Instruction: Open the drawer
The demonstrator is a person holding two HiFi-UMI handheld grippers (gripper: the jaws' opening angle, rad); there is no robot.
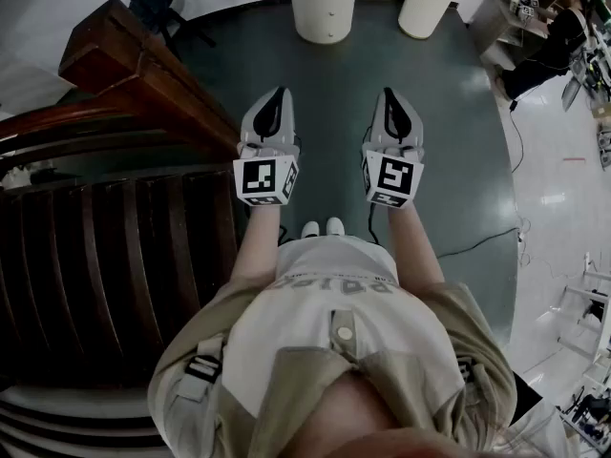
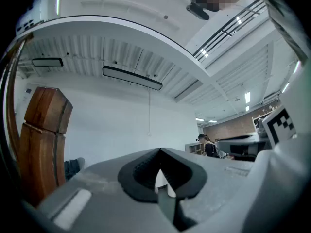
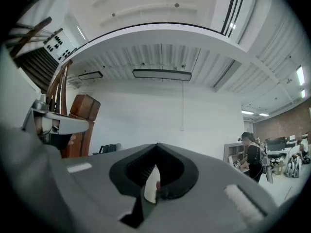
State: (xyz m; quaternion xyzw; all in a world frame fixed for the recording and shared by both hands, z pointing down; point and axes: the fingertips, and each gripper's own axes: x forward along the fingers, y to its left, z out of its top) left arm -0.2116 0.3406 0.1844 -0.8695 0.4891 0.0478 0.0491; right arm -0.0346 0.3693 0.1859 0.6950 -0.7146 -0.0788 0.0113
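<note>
Left tool (image 1: 279, 98), right tool (image 1: 389, 98) both clenched, empty. We spot no drawer in any view; perhaps in dark wooden structure (image 1: 115, 256), 9 o'clock. We expect stiff sliding front; grip handle.

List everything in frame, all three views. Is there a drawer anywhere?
brown wooden staircase with handrail and post: one, dark brown, left of head view
white round column bases: two, white, far end of the floor, ahead
grey-green floor: one, grey-green, underfoot
black cable: one, black, on the floor at right
bystander in dark clothes: one, dark, far right
drawer: none seen in any view
white shoes: two, white, below the tools
beige vest: one, beige, on the person
left tool: one, grey with marker cube, held forward, shut, empty
right tool: one, grey with marker cube, beside it, shut, empty
</note>
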